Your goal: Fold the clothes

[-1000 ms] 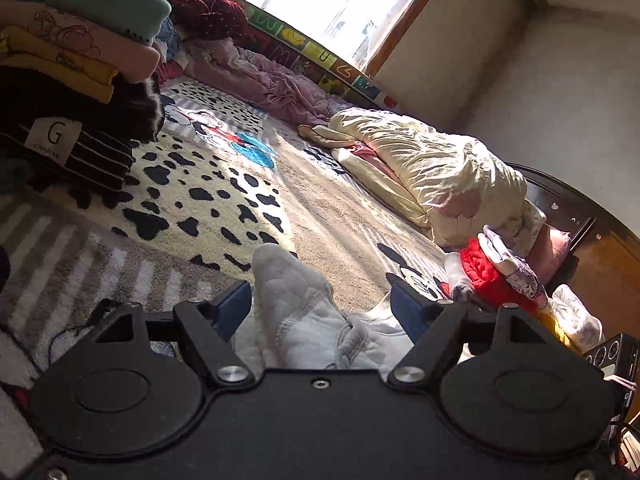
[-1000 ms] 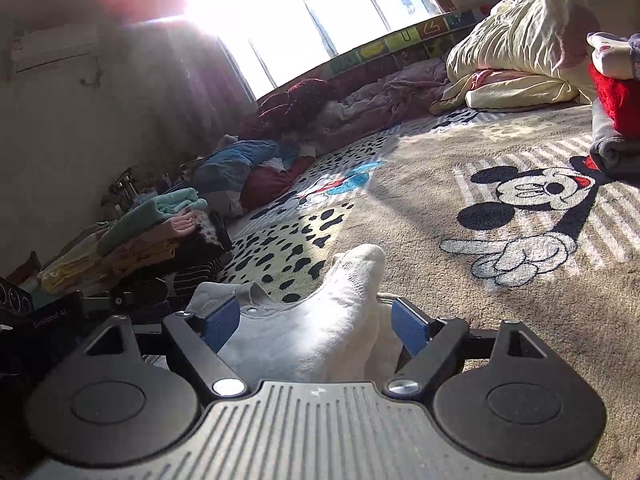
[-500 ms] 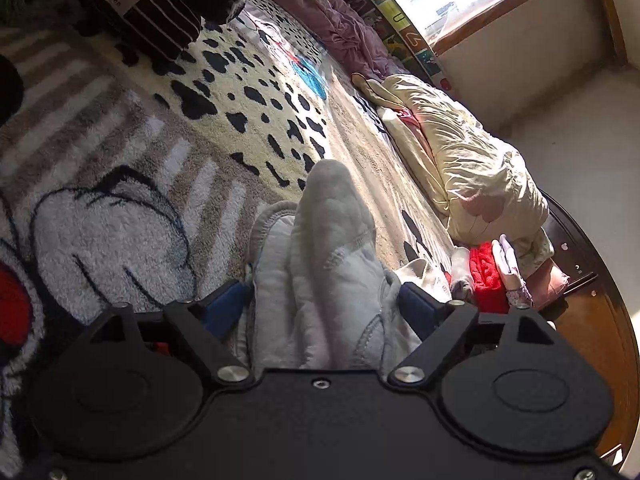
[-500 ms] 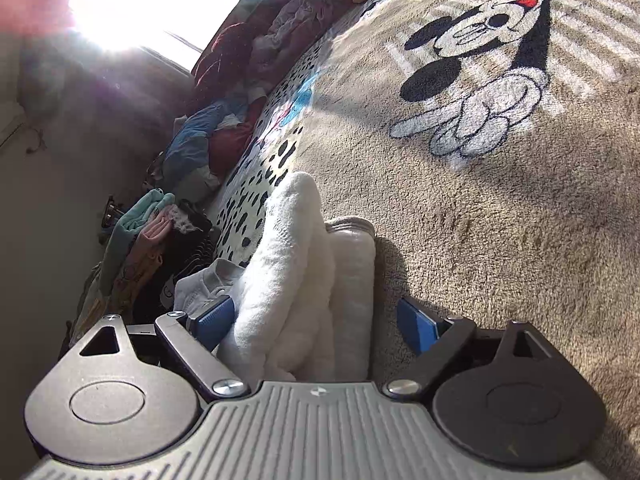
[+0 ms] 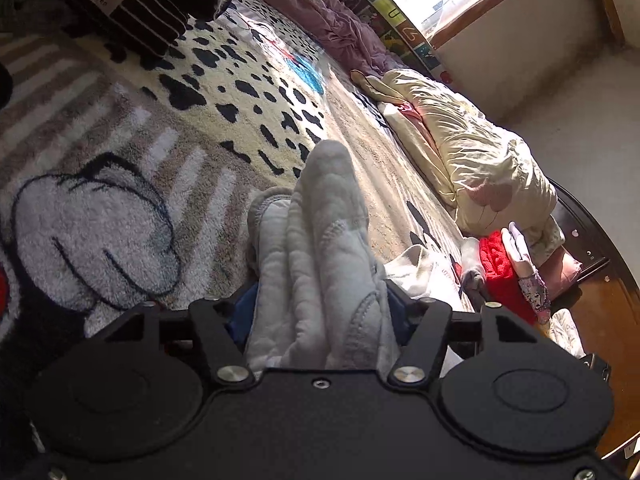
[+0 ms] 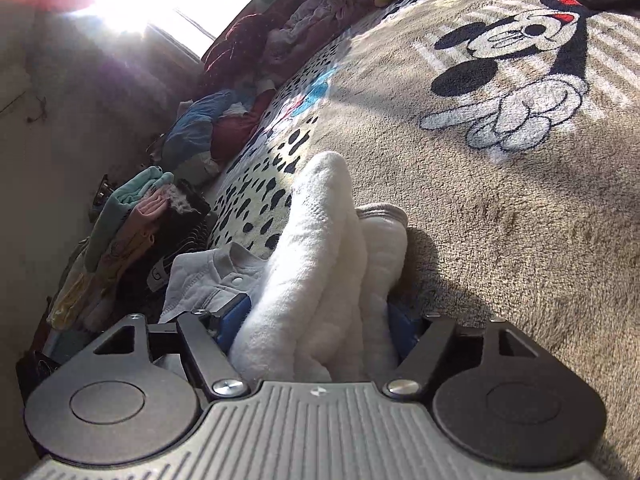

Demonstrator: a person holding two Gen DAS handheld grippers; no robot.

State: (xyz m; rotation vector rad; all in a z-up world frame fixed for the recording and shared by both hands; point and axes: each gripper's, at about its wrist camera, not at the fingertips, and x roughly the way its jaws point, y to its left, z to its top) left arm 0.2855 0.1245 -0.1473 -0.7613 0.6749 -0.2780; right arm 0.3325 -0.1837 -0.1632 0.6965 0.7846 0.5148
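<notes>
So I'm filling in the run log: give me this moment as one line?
left gripper: closing, white quilted garment between jaws | right gripper: closing, same garment between jaws | surface: cartoon-mouse blanket | fold unfinished

The right gripper, jaws closing, pinches a bunched white garment over the cartoon blanket.
</notes>
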